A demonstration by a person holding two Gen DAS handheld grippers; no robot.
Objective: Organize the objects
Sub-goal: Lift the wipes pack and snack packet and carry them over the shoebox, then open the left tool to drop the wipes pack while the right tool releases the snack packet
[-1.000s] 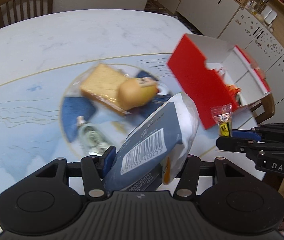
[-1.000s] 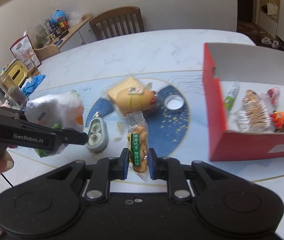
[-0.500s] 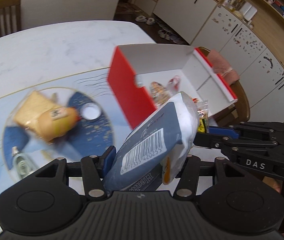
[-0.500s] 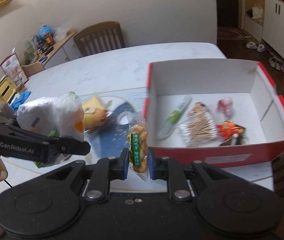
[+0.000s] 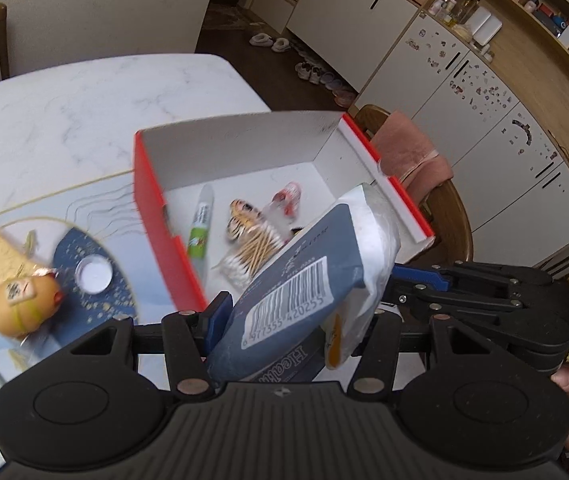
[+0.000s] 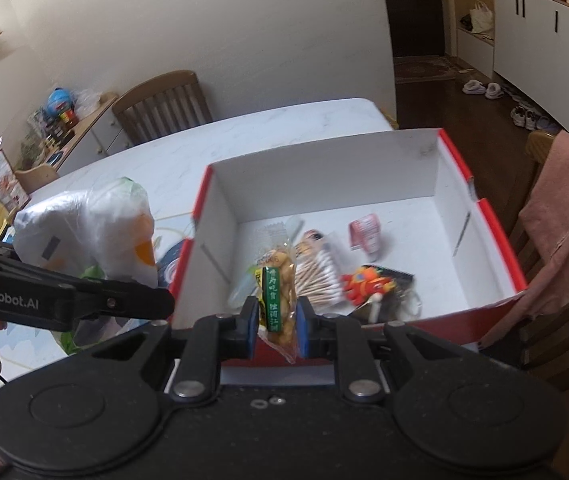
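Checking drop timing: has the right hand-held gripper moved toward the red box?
Yes. The right hand-held gripper, holding a clear snack packet, moved from the table's blue disc to the red cardboard box.

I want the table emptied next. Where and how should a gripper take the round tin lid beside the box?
Probably by its raised rim, from straight above. The lid lies flat and open side up on the table, so the sides offer little; one finger inside, one outside should pinch the rim.

Cardboard box (image 6: 480,312) matt; snack packet (image 6: 278,304) glossy plastic; table (image 5: 64,116) smooth marble-look.

Left gripper (image 5: 288,320) and right gripper (image 6: 275,320) jaws both clamped, angled downward.
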